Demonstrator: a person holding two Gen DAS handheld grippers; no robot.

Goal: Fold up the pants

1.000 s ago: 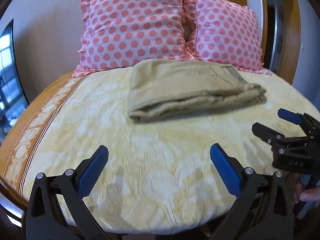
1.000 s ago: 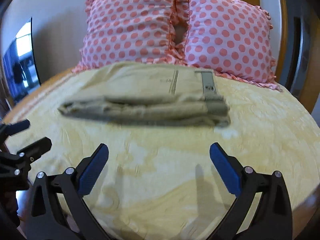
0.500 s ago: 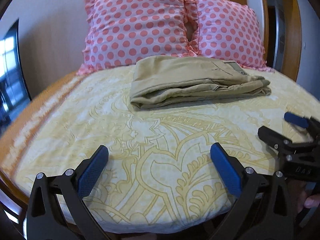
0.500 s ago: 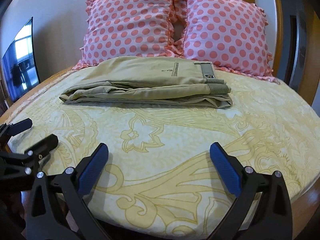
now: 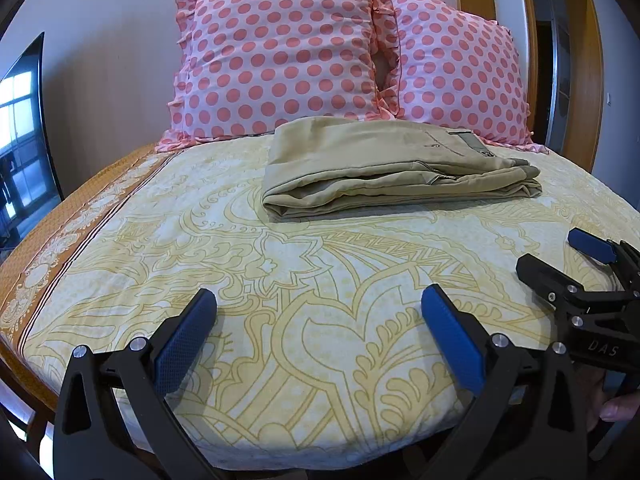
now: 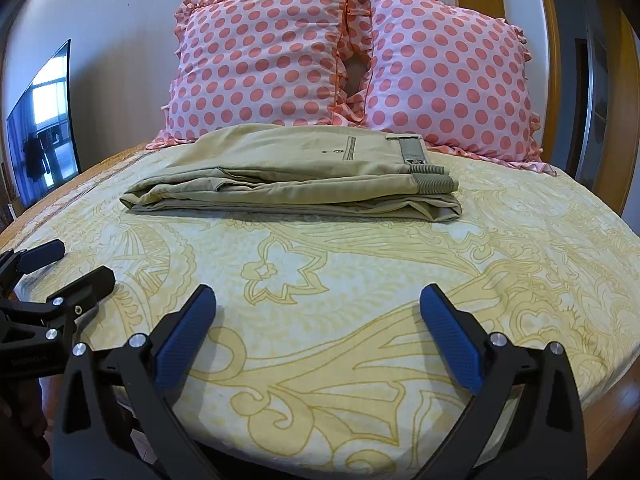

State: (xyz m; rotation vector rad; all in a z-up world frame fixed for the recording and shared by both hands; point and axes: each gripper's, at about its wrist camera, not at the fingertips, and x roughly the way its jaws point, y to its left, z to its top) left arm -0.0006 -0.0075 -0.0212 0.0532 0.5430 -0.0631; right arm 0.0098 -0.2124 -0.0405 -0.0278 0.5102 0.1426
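Lying fully folded on bedspread [image 5: 320, 280]: pants [image 5: 384, 172]; hovering well apart, spread wide and empty: left gripper [image 5: 320, 320], right gripper [image 6: 318, 318]; apparently nothing remaining.

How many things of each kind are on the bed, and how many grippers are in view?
Polka-dot pillows: 2
Folded khaki pants: 1
Grippers: 2, left gripper and right gripper, both open and empty
Total: 5
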